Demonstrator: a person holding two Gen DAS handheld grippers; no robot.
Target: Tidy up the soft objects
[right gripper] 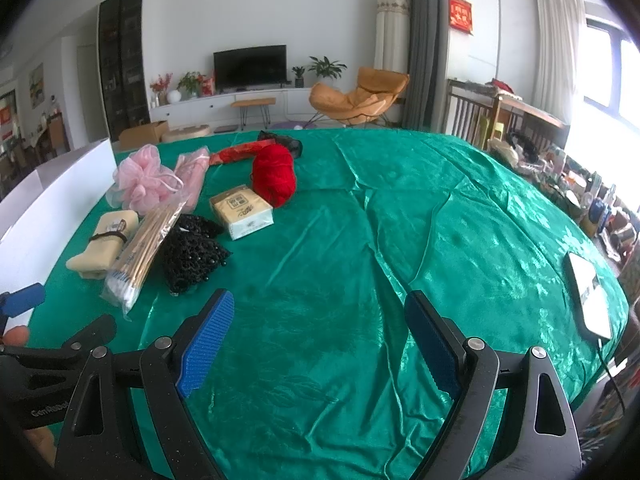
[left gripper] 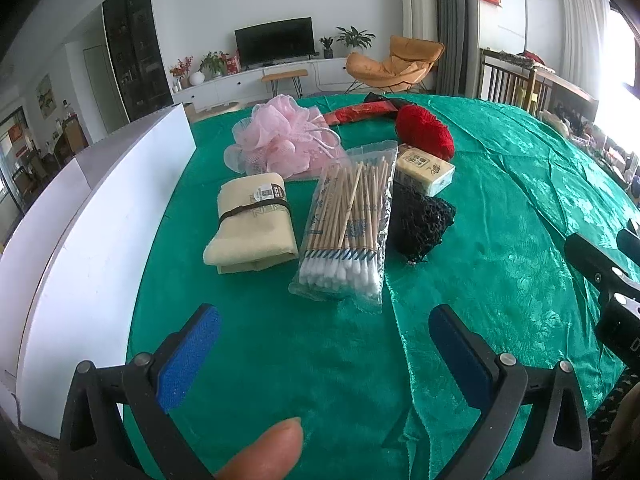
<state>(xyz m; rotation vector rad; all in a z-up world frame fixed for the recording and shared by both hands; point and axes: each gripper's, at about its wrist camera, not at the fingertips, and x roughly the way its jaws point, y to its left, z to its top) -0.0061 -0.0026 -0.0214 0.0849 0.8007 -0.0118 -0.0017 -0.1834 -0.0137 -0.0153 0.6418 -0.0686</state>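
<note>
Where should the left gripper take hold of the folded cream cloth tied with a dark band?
Probably across the folded cream cloth at its dark band, the cinched waist. The open left gripper could come from the near side, fingers straddling the long edges. The bag of cotton swabs lies close alongside, so clearance there looks tight.

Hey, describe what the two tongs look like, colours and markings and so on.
Both the left tongs and the right tongs have black angular frames with silver round pivot bolts, triangular cut-outs, and two fingers faced with ribbed blue pads. White lettering, partly readable, marks the left tongs' body in the right wrist view.
</note>
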